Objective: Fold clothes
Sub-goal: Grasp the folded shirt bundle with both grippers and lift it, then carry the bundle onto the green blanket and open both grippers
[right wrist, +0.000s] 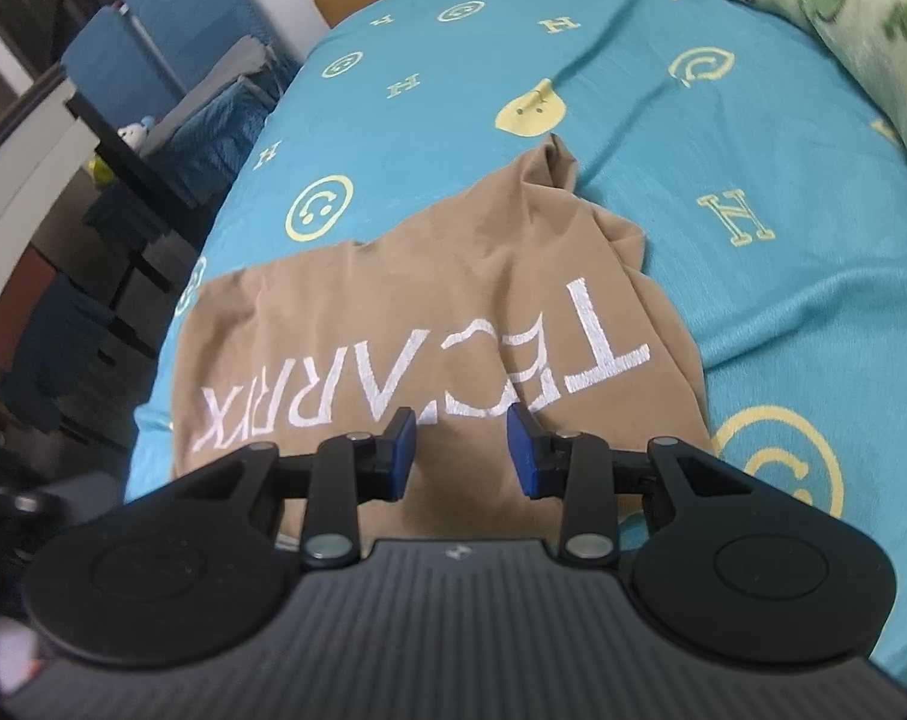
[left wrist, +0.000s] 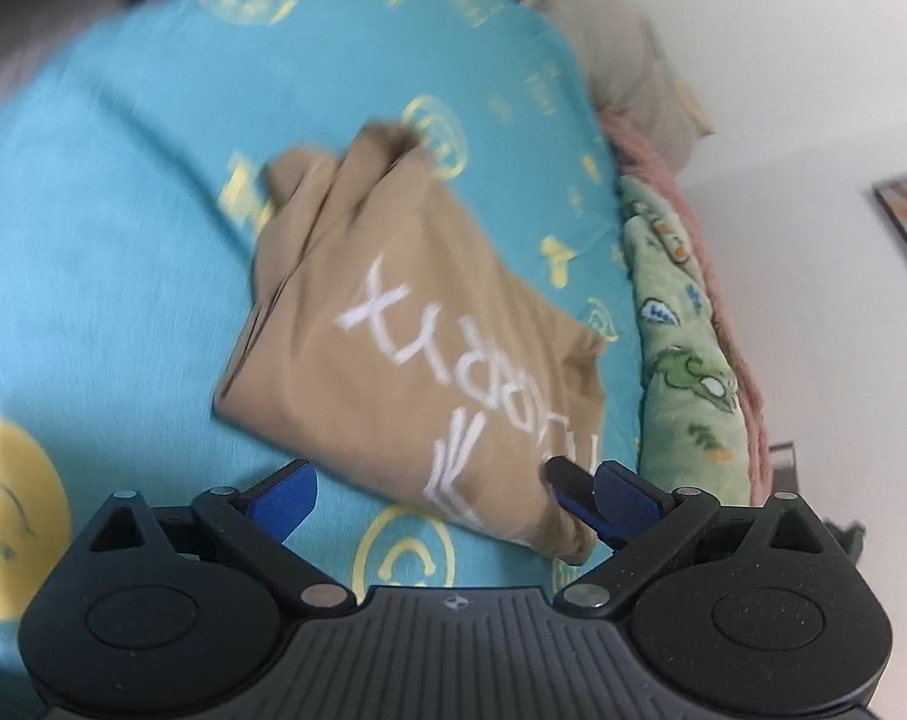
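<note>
Both my grippers are wide open and hold nothing: the left gripper (left wrist: 453, 501) at the tan shirt's (left wrist: 405, 324) near corner, the right gripper (right wrist: 460, 450) above its printed middle. The shirt lies half folded on the turquoise bedsheet (right wrist: 723, 138). I judge the bunched sleeve at 12 o'clock may spring loose; a green blanket (right wrist: 861, 18) lies at 2 o'clock, blue chairs (right wrist: 153, 30) at 10
</note>
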A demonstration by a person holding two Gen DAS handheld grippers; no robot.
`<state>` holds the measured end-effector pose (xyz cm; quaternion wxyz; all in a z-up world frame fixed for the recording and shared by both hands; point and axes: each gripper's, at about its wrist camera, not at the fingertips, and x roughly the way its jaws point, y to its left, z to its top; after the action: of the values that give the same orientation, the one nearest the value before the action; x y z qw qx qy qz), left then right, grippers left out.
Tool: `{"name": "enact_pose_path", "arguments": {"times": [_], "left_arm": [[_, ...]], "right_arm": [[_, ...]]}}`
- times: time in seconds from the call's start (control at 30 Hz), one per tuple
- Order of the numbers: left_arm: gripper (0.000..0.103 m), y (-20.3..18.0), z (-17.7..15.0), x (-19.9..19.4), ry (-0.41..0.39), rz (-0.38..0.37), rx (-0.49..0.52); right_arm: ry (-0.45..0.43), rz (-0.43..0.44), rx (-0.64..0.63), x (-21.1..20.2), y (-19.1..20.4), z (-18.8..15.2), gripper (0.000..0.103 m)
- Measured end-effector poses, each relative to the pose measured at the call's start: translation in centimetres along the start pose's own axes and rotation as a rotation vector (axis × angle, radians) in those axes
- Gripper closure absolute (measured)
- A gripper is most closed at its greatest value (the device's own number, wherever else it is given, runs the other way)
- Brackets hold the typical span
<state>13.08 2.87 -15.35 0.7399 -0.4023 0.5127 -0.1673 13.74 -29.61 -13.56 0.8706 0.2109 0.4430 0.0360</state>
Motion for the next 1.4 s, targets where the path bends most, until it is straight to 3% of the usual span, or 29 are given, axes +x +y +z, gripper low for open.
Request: {"name": "enact_pose_path", "arguments": {"times": [0.13, 0.33, 0.43, 0.47, 0.53, 0.57, 0.6, 0.67, 0.8, 0.87, 0.93, 1.07, 1.13, 1.17, 1.3, 1.4], "left_arm": [[0.005, 1.4, 0.9, 2.4, -0.015, -0.006, -0.099], [0.015, 1.3, 1.1, 1.4, -0.144, -0.14, -0.09], [0.029, 1.0, 0.9, 2.0, -0.125, -0.049, -0.071], [0.038, 1.3, 1.0, 2.4, -0.116, -0.024, -0.085], [0.049, 2.0, 1.2, 2.7, -0.116, -0.013, -0.135], [0.06, 2.3, 1.3, 2.7, -0.122, -0.014, -0.152], [0.072, 2.6, 1.5, 2.6, -0.129, -0.015, -0.169], [0.082, 2.7, 1.4, 2.4, -0.149, -0.034, -0.174], [0.088, 2.5, 1.0, 1.5, -0.203, -0.113, -0.175], [0.089, 2.0, 0.9, 1.1, -0.231, -0.139, -0.157], [0.089, 1.7, 0.8, 0.9, -0.249, -0.157, -0.151], [0.089, 1.8, 0.8, 0.8, -0.264, -0.184, -0.171], [0.089, 1.9, 0.9, 0.6, -0.272, -0.191, -0.175], [0.09, 2.0, 1.0, 0.4, -0.272, -0.194, -0.174], [0.09, 1.3, 0.7, 0.4, -0.284, -0.182, -0.135], [0.09, 0.5, 0.6, 0.3, -0.294, -0.179, -0.088]], "right_arm": [[-0.005, 0.016, 0.044, -0.3, -0.6, -0.2, 0.067], [-0.049, 0.038, 0.145, -1.2, -1.5, -0.4, 0.067], [-0.138, 0.102, 0.284, -3.0, -2.3, -0.8, 0.065], [-0.143, 0.16, 0.331, -3.4, -2.5, -1.0, 0.06], [-0.088, 0.291, 0.412, -3.1, -2.5, -1.7, 0.034], [-0.046, 0.349, 0.443, -2.6, -2.3, -2.2, 0.013], [-0.003, 0.406, 0.473, -2.2, -2.0, -2.6, 0.01], [0.074, 0.477, 0.513, -0.9, -1.3, -3.6, 0.011], [0.169, 0.55, 0.689, 2.7, -1.2, -5.6, 0.011], [0.136, 0.522, 0.806, 3.9, -2.3, -6.6, 0.011], [0.063, 0.464, 0.886, 4.0, -3.7, -7.0, 0.012], [-0.09, 0.401, 0.944, 2.6, -5.7, -6.7, 0.03], [-0.132, 0.378, 0.958, 2.2, -6.3, -6.6, 0.054], [-0.129, 0.36, 0.959, 2.3, -6.5, -6.6, 0.071], [-0.164, 0.344, 0.897, 1.3, -5.3, -6.3, 0.08], [-0.218, 0.347, 0.82, 0.1, -5.0, -5.4, 0.08]]}}
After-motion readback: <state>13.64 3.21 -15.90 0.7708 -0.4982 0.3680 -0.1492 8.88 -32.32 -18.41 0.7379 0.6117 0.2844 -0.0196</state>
